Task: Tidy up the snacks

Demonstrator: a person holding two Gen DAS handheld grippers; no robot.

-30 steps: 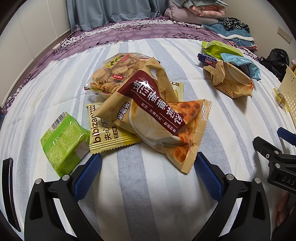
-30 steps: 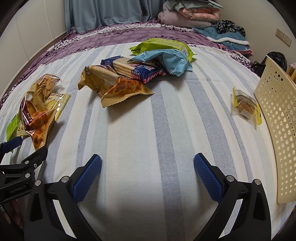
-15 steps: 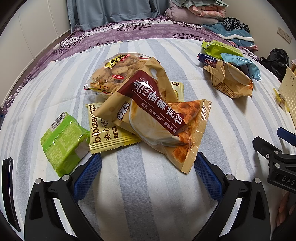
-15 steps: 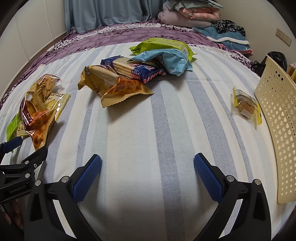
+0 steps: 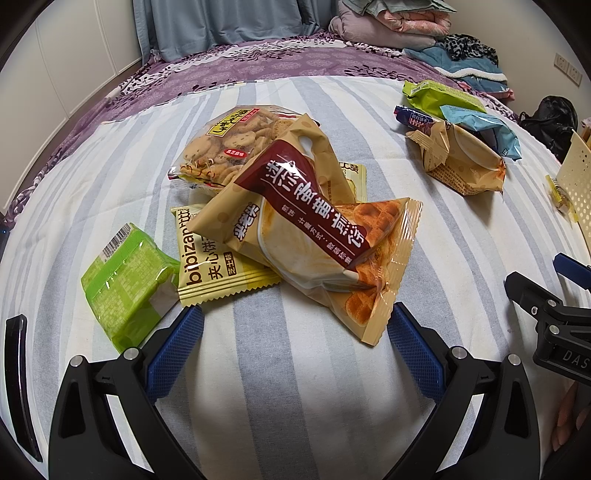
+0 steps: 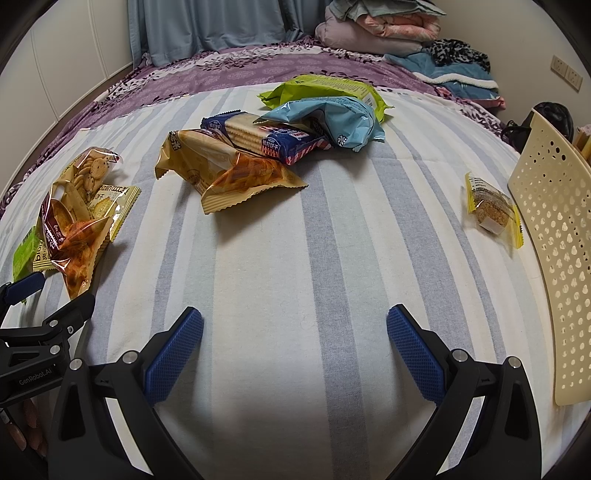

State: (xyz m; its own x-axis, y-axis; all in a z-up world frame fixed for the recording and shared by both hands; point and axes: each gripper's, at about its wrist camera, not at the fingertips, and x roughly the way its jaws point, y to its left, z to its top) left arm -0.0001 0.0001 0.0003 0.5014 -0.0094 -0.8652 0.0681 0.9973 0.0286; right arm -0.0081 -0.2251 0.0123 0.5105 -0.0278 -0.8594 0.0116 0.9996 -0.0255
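The yellow sandwich-biscuit packet [image 5: 218,266] carries "bibizan" with "夹心饼" beneath it. The tan waffle bag [image 5: 314,236] has large Chinese characters on its maroon band, not read with certainty. The left tool [image 6: 35,354] is marked "GenRobot.AI"; the right tool [image 5: 557,325] shows "DAS". The green packet [image 5: 125,284] bears a barcode, digits unreadable.

- Home bedroom.
- Bed fills both views: blue-and-white striped sheet [image 6: 295,240] in the centre, purple floral bedspread [image 6: 258,70] across the top.
- Folded quilts and clothes [image 6: 388,26] piled upper right.
- Grey-blue curtain [image 6: 207,26] top centre, white cupboard doors [image 5: 81,55] upper left.
- Wall sockets [image 6: 567,72] far right.
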